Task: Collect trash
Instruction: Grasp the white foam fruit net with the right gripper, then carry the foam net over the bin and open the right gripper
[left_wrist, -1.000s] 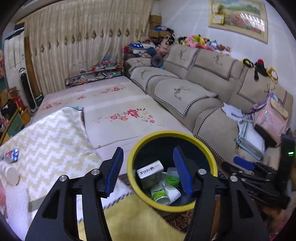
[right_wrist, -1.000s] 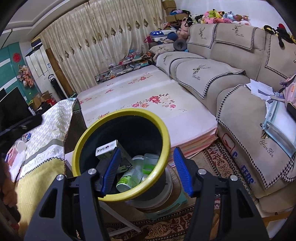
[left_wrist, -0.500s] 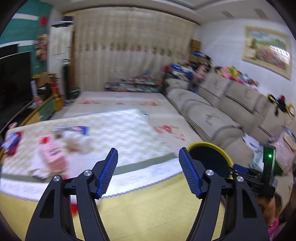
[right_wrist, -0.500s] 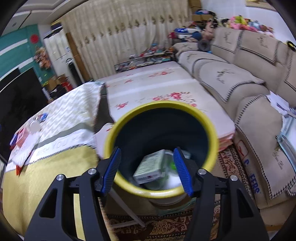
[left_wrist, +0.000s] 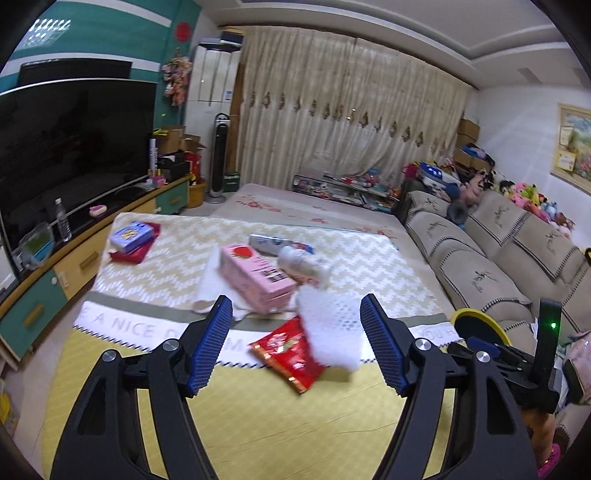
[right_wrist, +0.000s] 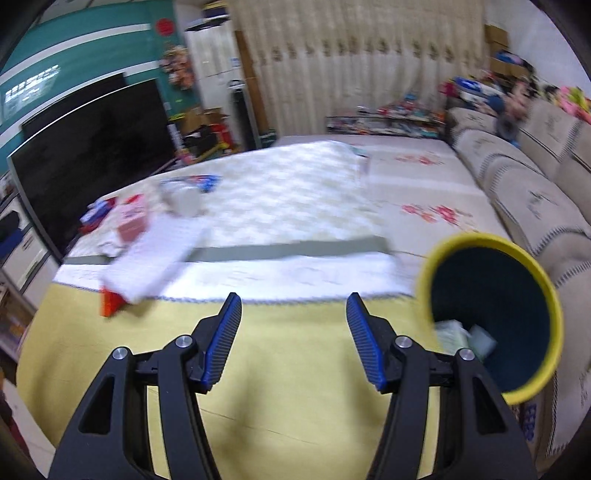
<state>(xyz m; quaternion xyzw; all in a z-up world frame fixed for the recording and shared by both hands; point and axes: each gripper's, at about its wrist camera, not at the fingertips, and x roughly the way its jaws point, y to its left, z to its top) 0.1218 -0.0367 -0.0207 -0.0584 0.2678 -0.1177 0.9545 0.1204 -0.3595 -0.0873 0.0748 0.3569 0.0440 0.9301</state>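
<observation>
left gripper (left_wrist: 295, 341) had just been opening, jaws wide with nothing between them, hovering over the yellow cloth (left_wrist: 258, 424). right gripper (right_wrist: 293, 339) stood about half open, empty too. just past the left one lay a red wrapper (left_wrist: 291, 354) under a white foam sheet (left_wrist: 332, 332), then a pink box (left_wrist: 255, 278) and a blue box (left_wrist: 131, 232) farther back. the yellow-rimmed bin (right_wrist: 491, 317) with trash inside sat off to the right by the sofa (left_wrist: 480, 258).

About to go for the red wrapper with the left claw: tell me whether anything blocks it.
Partly. A white mesh foam sheet lies over the far right corner of the red foil snack wrapper. The open left claw has nothing between it and the wrapper's near end.
</observation>
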